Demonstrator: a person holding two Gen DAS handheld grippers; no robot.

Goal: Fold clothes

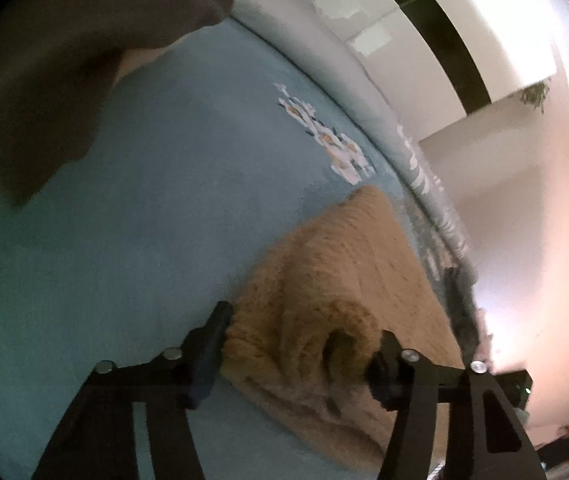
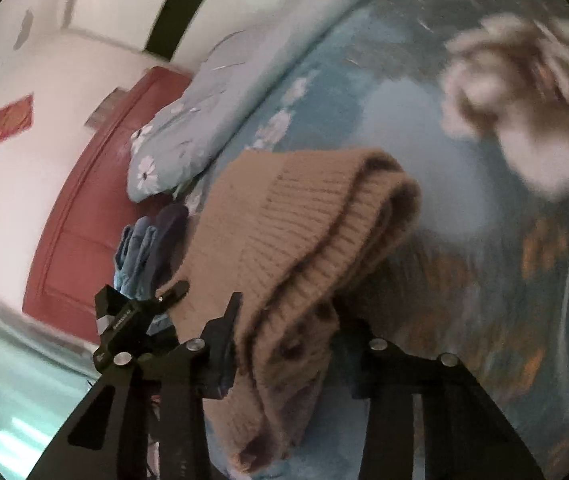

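Sweater [image 2: 284, 216] mid-fold, doubled over and lifted off bed [image 1: 144, 220]; left gripper [image 1: 300, 344] and right gripper [image 2: 296, 344] fingers each closed on bunched knit; laying flat remains

A blue floral bed [image 1: 144, 208] carries a tan knit sweater [image 1: 336, 264], a pillow [image 2: 200, 128].

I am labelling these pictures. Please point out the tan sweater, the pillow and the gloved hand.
tan sweater [image 2: 284, 216]: right wrist view, on its ribbed knit fold.
pillow [image 2: 188, 136]: right wrist view, on its flowered blue cover.
gloved hand [image 2: 144, 252]: right wrist view, on the blue glove's fingers.
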